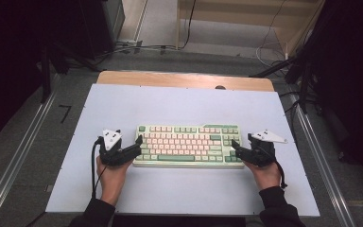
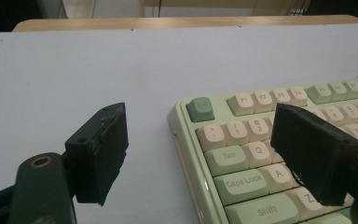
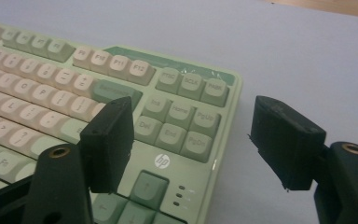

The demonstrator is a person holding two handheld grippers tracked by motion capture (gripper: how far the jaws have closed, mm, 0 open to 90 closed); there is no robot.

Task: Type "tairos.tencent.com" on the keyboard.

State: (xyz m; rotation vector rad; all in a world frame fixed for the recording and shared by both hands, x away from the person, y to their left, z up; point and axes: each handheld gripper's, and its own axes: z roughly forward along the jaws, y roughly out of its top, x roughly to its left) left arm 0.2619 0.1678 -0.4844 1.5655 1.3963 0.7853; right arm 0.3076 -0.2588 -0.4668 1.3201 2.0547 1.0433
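Observation:
A mint-green keyboard [image 1: 189,144] with cream and green keys lies flat on the white board [image 1: 179,104], slightly right of centre. My left gripper [image 1: 137,145] is at its left end, open. In the left gripper view one jaw hangs over the bare board left of the keyboard [image 2: 242,154] and the other over the Q and A keys, so the left gripper [image 2: 200,119] straddles that edge. My right gripper [image 1: 235,147] is at the right end, also open. In the right gripper view the right gripper [image 3: 193,112] straddles the right edge of the keyboard [image 3: 177,116]. Nothing is gripped.
The white board rests on a wooden table whose far edge [image 1: 184,79] shows beyond it. Metal rails [image 1: 19,156] run along both sides on the grey floor. Cables [image 1: 137,47] and dark stands lie behind the table. Bare board surrounds the keyboard.

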